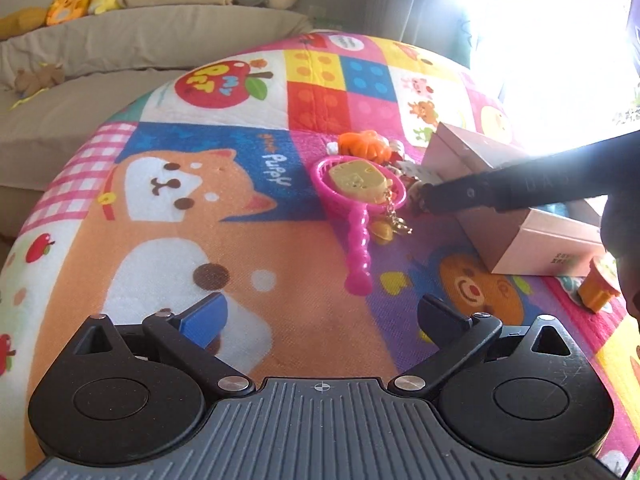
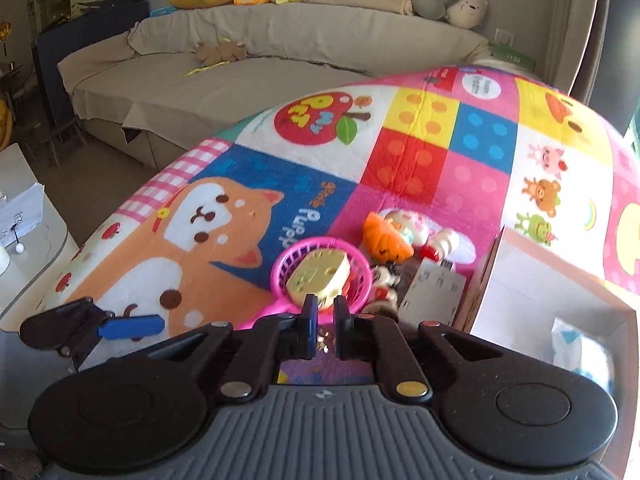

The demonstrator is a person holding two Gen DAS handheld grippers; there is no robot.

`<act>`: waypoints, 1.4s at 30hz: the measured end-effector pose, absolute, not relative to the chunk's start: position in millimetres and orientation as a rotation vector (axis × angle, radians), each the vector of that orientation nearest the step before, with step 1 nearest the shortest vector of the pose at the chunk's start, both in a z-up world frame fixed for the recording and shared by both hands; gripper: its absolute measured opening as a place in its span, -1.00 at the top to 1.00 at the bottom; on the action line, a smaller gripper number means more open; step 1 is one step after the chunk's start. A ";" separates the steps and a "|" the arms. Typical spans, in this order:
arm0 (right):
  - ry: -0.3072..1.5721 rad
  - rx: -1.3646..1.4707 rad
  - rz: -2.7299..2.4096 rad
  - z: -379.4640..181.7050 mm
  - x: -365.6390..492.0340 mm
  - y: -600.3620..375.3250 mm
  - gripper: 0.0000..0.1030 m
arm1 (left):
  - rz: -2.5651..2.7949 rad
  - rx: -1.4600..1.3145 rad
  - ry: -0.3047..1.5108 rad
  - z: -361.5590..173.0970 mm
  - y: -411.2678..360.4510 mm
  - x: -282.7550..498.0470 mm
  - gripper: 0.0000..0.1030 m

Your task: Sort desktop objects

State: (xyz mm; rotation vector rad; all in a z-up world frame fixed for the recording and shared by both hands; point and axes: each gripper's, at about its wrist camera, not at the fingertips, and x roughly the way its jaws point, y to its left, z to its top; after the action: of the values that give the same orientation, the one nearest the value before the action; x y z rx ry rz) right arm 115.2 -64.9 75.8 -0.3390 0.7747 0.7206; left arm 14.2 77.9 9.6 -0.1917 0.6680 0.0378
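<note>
A pink toy net [image 1: 358, 196] lies on the colourful play mat [image 1: 200, 216] with a yellow cat-shaped keychain toy [image 1: 357, 180] in its hoop. An orange toy [image 1: 364, 144] and small figures lie behind it. My left gripper [image 1: 320, 316] is open and empty, short of the net's handle. My right gripper [image 1: 420, 200] reaches in from the right to the keychain's gold chain [image 1: 394, 220]. In the right wrist view the right gripper [image 2: 324, 320] has its fingers nearly closed around the chain below the yellow toy [image 2: 318, 280]; the pink net [image 2: 320, 272] and orange toy [image 2: 386, 240] lie beyond.
A pink-white open box [image 1: 516, 208] stands at the right, also in the right wrist view [image 2: 552, 292]. A small orange cup toy [image 1: 600, 288] sits beside it. A white card [image 2: 434, 288] lies by the box. A beige sofa [image 2: 240, 60] with plush toys stands behind the mat.
</note>
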 end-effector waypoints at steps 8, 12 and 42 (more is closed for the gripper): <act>0.683 -0.201 0.637 68.8 79.6 -117.3 0.19 | -0.063 -0.343 0.638 35.6 105.7 42.0 -1.00; 0.557 -0.124 0.497 84.2 59.3 -173.3 -0.31 | -0.109 -0.368 0.674 35.6 99.4 85.4 -1.00; 0.513 0.087 0.173 17.7 50.4 -293.7 -0.95 | -0.087 0.164 0.672 32.9 17.1 76.1 -1.00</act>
State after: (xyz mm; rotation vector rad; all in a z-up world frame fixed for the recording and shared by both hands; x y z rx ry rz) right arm 50.4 -293.7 17.7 0.0873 0.5129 0.1729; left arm 76.1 17.1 32.9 0.1640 0.6724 -0.0866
